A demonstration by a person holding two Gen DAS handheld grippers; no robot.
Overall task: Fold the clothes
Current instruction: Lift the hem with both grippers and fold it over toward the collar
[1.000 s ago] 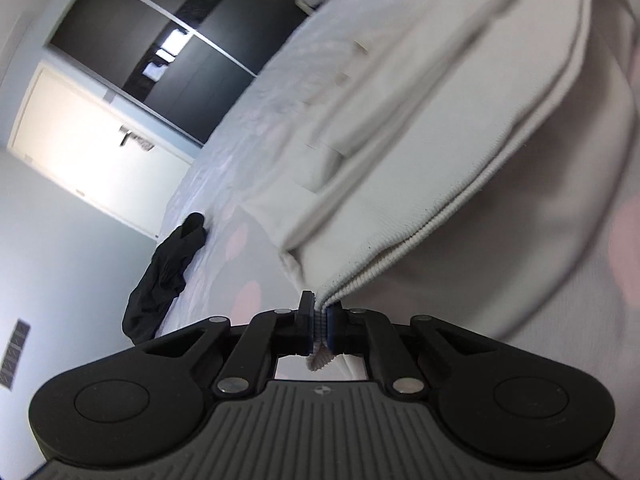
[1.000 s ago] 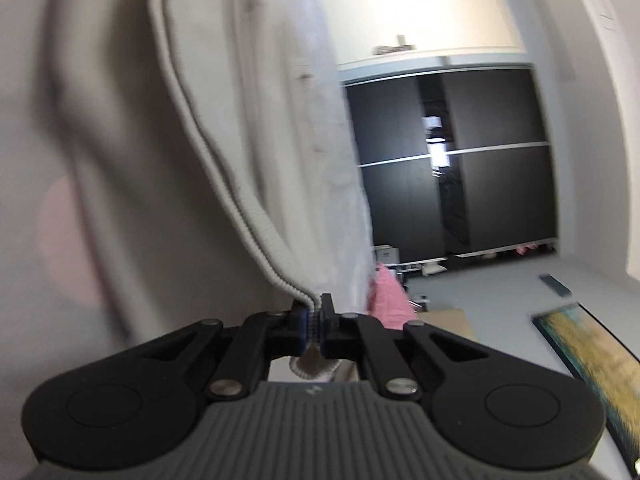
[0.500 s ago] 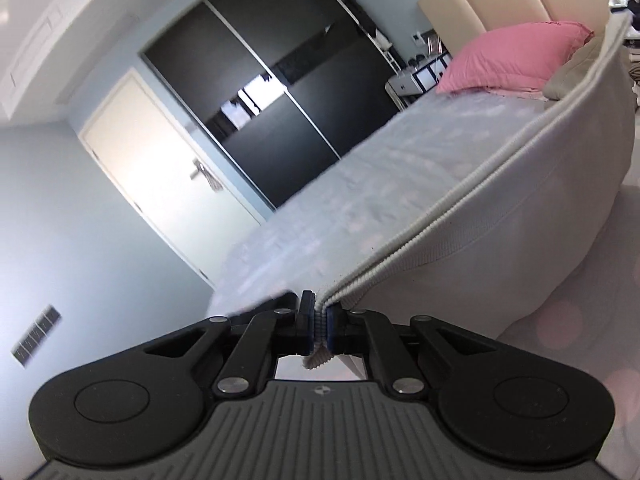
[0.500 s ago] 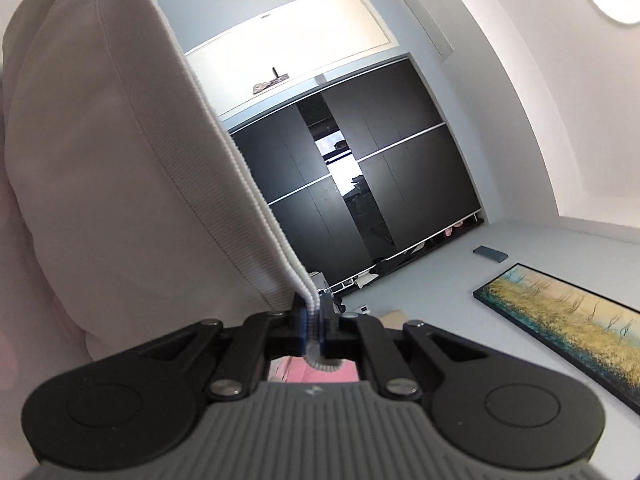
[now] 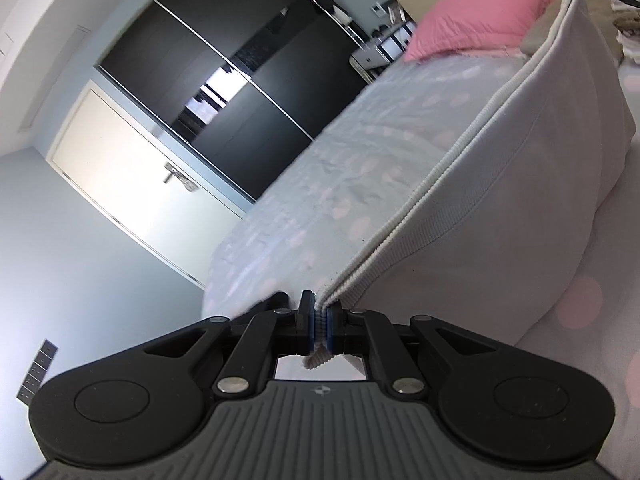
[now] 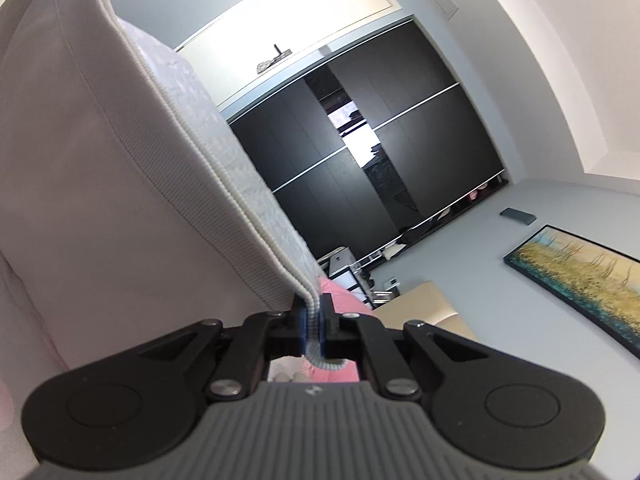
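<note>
Above the bed (image 5: 360, 160): my grey garment (image 5: 500, 200) hangs.
Left gripper (image 5: 319, 322): pinching its ribbed hem (taut).
Right gripper (image 6: 313, 326): clamped likewise.

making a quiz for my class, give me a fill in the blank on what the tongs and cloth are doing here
1. Both tongs, left and right, are shut on the garment's ribbed ____.
2. The pale beige knit garment hangs stretched ____ the two tongs.
3. The plump pillow at the bed's head is ____.

Missing words: hem; between; pink
</note>
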